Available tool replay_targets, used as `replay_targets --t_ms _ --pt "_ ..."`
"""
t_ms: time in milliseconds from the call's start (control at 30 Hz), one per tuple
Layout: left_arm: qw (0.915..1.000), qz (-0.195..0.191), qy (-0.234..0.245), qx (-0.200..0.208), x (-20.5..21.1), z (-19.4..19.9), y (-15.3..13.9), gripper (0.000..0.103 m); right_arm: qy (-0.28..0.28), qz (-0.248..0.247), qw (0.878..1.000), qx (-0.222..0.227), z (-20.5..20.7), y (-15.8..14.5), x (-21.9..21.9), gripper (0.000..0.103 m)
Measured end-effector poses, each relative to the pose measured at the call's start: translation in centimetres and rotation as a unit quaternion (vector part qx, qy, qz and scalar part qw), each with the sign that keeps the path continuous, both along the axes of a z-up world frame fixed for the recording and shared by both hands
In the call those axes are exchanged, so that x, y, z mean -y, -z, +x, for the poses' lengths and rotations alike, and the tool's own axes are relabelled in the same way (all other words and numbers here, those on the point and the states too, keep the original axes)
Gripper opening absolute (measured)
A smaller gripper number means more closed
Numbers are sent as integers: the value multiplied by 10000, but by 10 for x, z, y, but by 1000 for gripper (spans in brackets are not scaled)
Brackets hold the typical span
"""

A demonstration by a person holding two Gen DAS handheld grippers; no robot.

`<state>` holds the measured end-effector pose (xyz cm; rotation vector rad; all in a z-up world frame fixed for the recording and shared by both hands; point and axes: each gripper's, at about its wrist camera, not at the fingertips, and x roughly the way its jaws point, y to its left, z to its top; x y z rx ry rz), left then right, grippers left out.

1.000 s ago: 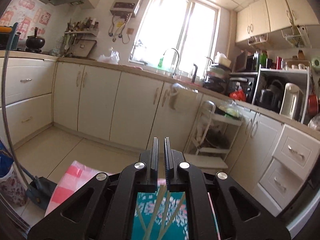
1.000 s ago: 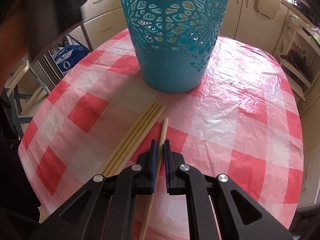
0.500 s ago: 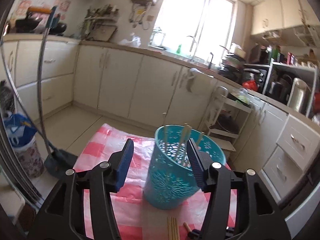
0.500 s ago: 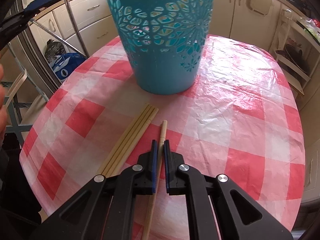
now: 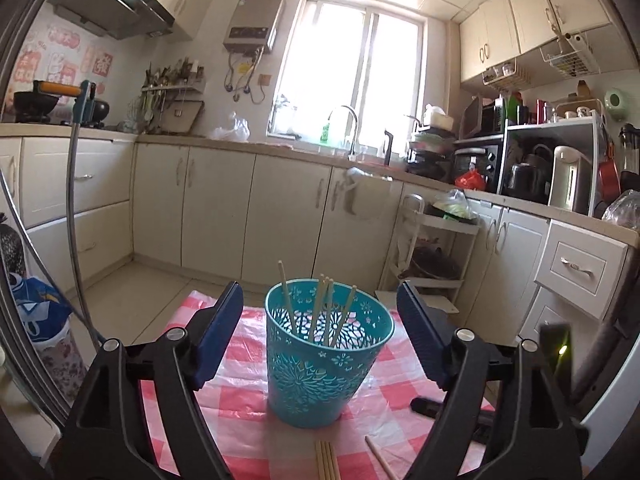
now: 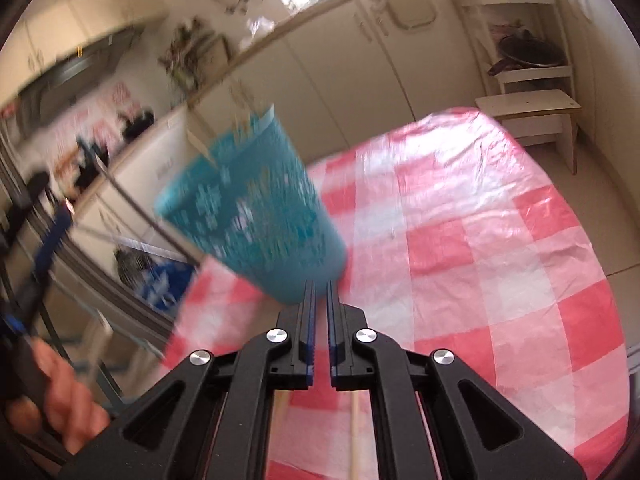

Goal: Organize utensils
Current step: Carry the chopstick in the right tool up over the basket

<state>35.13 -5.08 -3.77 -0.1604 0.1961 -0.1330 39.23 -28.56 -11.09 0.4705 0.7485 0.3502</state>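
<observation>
The left tongs (image 5: 320,338) hang spread wide, empty, with the teal basket (image 5: 326,368) between their fingers' line of sight. The right tongs (image 6: 318,336) are pressed nearly together; a chopstick (image 6: 354,436) shows under them, but I cannot tell whether they pinch it, the view being blurred. More chopsticks (image 5: 326,460) lie on the checked counter (image 6: 500,280) just in front of the basket, which holds several upright. They look like thin pale wood: light, stiff, likely to roll or pivot, so I would grip one near its middle
</observation>
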Motion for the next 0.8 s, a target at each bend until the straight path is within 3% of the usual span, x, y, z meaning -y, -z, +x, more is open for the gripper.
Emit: replay_targets --t_ms 100,200,367,500,567,633,700,800 --pt "9997 -117 -113 177 -2 -5 -3 76 357 796 9953 426 1 -25 14 6" --pt "9988 -118 -237 423 -3 -12 -7 77 656 1540 9810 983 7 -48 20 6" --pt "9960 -48 -419 793 -10 -19 -13 81 857 2621 9473 1632 26 -67 19 6" --pt "9955 -46 -526 788 -19 -12 -15 81 897 3284 9153 2151 47 -77 17 6" --pt "9957 -39 -576 727 -24 -5 -16 81 906 3619 9033 2120 61 -74 21 6" --pt "9961 -82 -640 600 -30 1 -16 81 923 3638 9083 1849 72 -66 24 6" --pt "9964 -202 -670 480 -39 5 -18 81 830 3373 9246 1563 71 -61 30 6" --pt "9962 -305 -698 422 -51 6 -22 82 544 2001 9716 1137 57 -69 34 8"
